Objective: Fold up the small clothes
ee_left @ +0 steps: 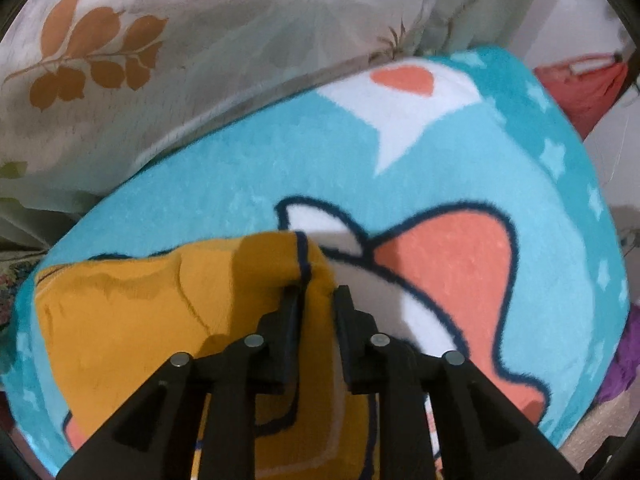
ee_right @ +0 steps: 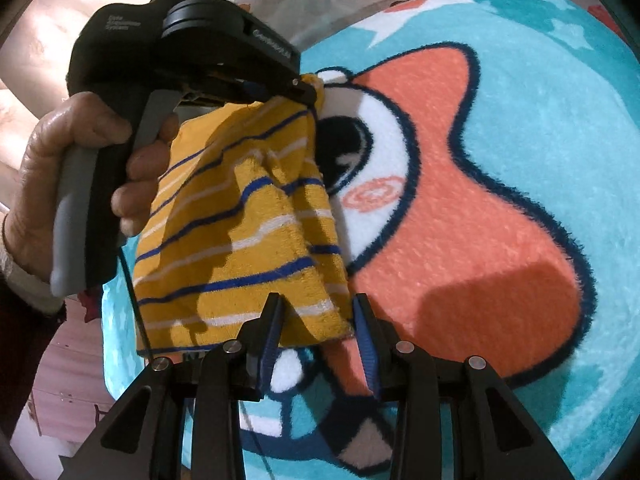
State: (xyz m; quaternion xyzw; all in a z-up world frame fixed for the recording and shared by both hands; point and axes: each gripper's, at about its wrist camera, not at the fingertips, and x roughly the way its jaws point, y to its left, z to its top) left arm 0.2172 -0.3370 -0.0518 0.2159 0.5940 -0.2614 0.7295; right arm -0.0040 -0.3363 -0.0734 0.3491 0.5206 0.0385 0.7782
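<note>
A small mustard-yellow garment (ee_left: 132,320) with blue and white stripes lies on a turquoise cartoon blanket (ee_left: 400,184). My left gripper (ee_left: 316,294) is shut on the garment's far corner, with cloth pinched between its fingers. In the right wrist view the left gripper (ee_right: 308,94) holds that corner lifted, and the striped garment (ee_right: 240,232) hangs down from it. My right gripper (ee_right: 318,300) has its jaws around the garment's near lower corner, with a visible gap between the fingers. A hand (ee_right: 60,168) holds the left gripper's handle.
The blanket (ee_right: 500,200) shows an orange and white cartoon figure. A cream pillow with brown leaf print (ee_left: 120,60) lies behind it. A red cloth (ee_left: 580,88) sits at the far right. Purple fabric (ee_left: 624,360) lies at the blanket's right edge.
</note>
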